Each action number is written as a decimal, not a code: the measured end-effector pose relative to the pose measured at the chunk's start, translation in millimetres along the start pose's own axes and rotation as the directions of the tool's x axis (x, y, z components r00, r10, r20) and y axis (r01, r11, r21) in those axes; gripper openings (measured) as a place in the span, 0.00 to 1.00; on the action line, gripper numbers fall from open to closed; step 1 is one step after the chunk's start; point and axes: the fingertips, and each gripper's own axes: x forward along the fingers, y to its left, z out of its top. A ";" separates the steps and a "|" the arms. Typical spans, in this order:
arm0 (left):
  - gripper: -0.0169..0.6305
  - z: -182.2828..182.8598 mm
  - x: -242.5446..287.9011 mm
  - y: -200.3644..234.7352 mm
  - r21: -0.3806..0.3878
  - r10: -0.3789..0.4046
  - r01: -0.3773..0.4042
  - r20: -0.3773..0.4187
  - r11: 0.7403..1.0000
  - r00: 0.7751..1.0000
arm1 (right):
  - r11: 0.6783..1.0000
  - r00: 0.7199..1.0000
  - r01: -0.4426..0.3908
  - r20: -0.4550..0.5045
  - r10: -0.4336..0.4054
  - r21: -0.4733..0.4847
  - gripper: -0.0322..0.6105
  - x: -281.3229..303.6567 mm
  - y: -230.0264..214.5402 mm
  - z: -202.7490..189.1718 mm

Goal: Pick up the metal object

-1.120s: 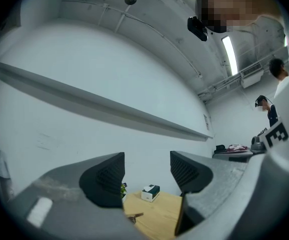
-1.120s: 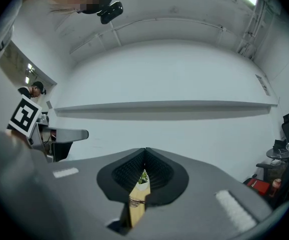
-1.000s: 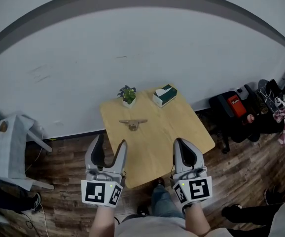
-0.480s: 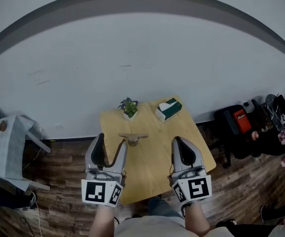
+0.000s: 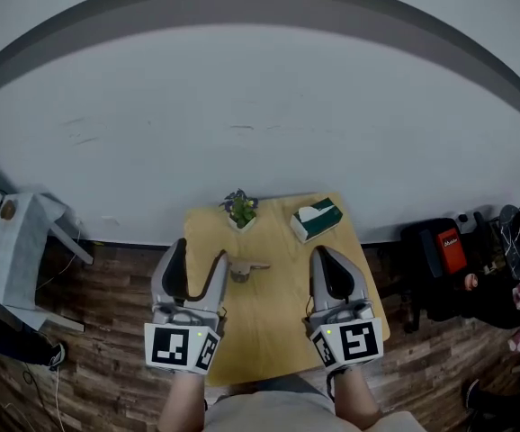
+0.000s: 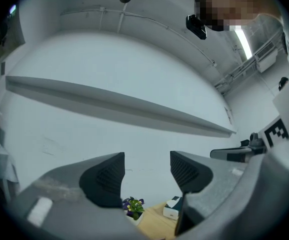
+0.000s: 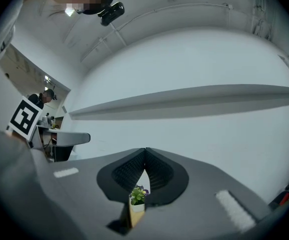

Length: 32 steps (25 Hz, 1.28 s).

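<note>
The metal object (image 5: 243,269), a small flat piece with a round base, lies on the small wooden table (image 5: 278,322) in the head view, between the two grippers and a little beyond the left one. My left gripper (image 5: 198,265) is held above the table's left side, jaws open, nothing between them. In the left gripper view its fingers (image 6: 104,176) stand apart. My right gripper (image 5: 328,264) hovers above the table's right side with its jaws shut and empty; its pads (image 7: 145,168) meet at the tips in the right gripper view. The metal object is not visible in either gripper view.
A small potted plant (image 5: 239,209) and a green-and-white tissue box (image 5: 316,219) stand at the table's far edge against a white wall. A grey chair (image 5: 22,250) is at the left; bags and clutter (image 5: 458,259) lie on the wooden floor at the right.
The head view has shifted: the table and metal object now sit lower in the picture and closer to the grippers. Both grippers keep their place and jaw state.
</note>
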 end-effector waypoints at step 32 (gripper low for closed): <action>0.47 -120.8 15.1 15.1 -0.003 0.237 -0.247 -0.265 0.969 0.935 | 0.964 0.942 -0.218 -0.224 0.249 0.153 0.05 66.6 -17.0 -125.2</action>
